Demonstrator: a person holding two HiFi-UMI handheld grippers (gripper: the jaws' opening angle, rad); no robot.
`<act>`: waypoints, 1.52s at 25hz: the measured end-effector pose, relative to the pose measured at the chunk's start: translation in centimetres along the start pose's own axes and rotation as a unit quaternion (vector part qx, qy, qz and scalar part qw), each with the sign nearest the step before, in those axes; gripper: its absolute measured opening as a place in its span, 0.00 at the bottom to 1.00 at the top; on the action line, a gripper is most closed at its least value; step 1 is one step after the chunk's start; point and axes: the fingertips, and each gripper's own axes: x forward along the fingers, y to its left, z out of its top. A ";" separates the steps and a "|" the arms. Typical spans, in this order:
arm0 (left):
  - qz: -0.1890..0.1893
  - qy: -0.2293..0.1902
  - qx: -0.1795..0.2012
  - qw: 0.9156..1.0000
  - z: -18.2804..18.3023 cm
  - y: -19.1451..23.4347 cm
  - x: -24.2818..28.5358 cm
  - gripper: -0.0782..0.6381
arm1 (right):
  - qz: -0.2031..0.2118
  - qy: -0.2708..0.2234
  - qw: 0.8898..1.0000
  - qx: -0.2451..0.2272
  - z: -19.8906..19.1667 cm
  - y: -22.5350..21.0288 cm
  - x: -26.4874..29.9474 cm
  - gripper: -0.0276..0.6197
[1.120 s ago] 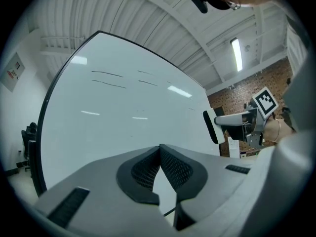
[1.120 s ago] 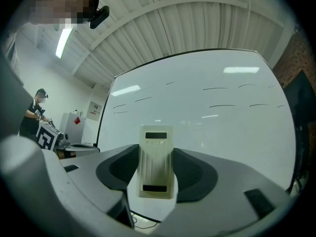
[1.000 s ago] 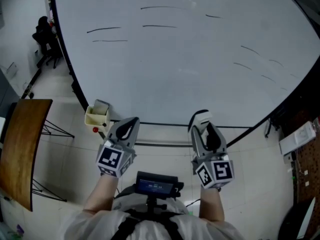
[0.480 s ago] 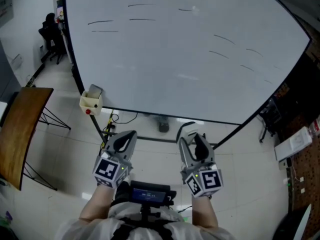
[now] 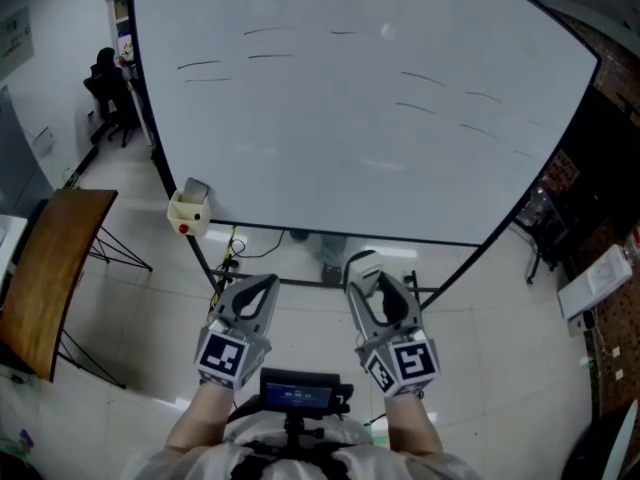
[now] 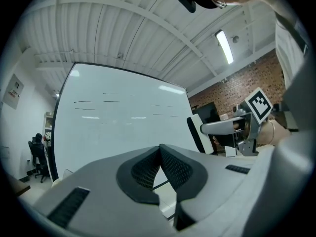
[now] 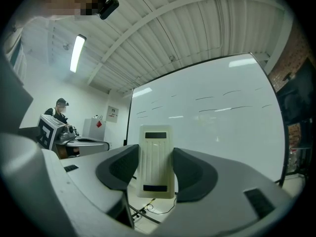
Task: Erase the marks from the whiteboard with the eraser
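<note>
A large whiteboard (image 5: 340, 128) stands on a black frame ahead of me, with several short dark marks (image 5: 270, 56) along its upper part. My right gripper (image 5: 368, 280) is shut on a cream eraser (image 7: 156, 162), held upright well short of the board. In the right gripper view the whiteboard (image 7: 212, 127) fills the background beyond the eraser. My left gripper (image 5: 258, 290) is shut with nothing between its jaws, low and to the left of the right one. The left gripper view shows the whiteboard (image 6: 113, 127) far off and the right gripper (image 6: 197, 132) at the side.
A small cream box (image 5: 189, 211) hangs on the board's lower left frame. A wooden table (image 5: 45, 273) stands at the left. Office chairs (image 5: 108, 96) sit at the far left. Cables (image 5: 232, 250) lie on the floor under the board. A brick wall and shelving (image 5: 600, 268) are at the right.
Both grippers have drawn back and lower from the board, so more floor shows between them and the frame. The eraser has stayed in the right gripper.
</note>
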 end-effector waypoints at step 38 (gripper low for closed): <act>-0.003 -0.037 -0.028 0.999 1.8 5.4 0.1 0.11 | -0.028 -0.018 0.999 -0.009 2.0 2.1 2.8 0.38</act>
